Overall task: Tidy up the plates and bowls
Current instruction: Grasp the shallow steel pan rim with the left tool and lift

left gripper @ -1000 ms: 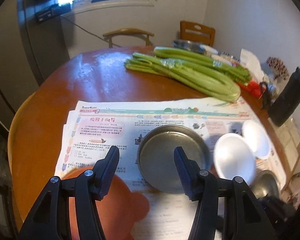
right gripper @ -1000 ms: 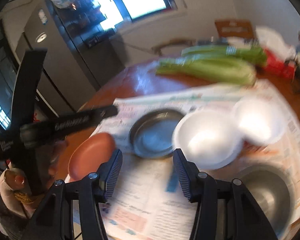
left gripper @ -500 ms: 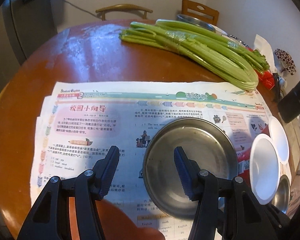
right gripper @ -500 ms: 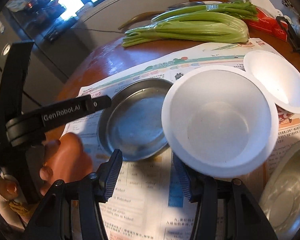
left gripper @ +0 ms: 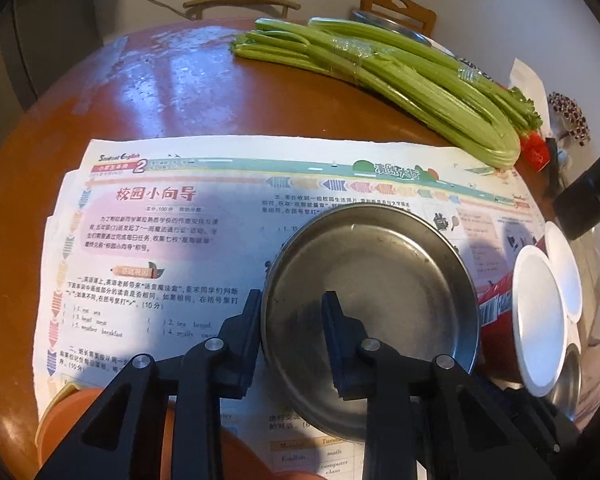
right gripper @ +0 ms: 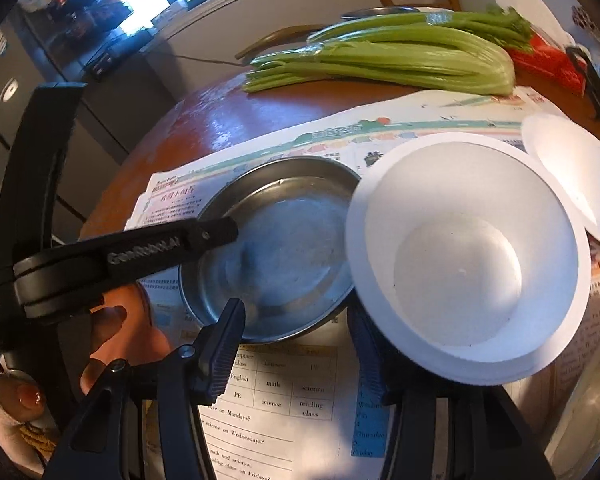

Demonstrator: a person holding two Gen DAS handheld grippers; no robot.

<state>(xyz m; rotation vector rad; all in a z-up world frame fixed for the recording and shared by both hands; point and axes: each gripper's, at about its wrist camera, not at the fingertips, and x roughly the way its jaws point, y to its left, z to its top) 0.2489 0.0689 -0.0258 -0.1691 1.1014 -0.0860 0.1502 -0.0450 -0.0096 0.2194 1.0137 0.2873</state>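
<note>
Round table (left gripper: 148, 92), newspaper (left gripper: 172, 232) over its near half; steel plate (left gripper: 380, 292) lies flat on the paper, dead ahead of the left gripper (left gripper: 290, 308), which pinches the plate's near-left rim, one finger outside and one over the well. Right gripper (right gripper: 300, 332) holds the white bowl (right gripper: 460, 268) tilted by its near rim, just right of the plate and overlapping its edge. Judgement: left hand is nearer the plate; a second white bowl (right gripper: 580, 176) sits beyond.
</note>
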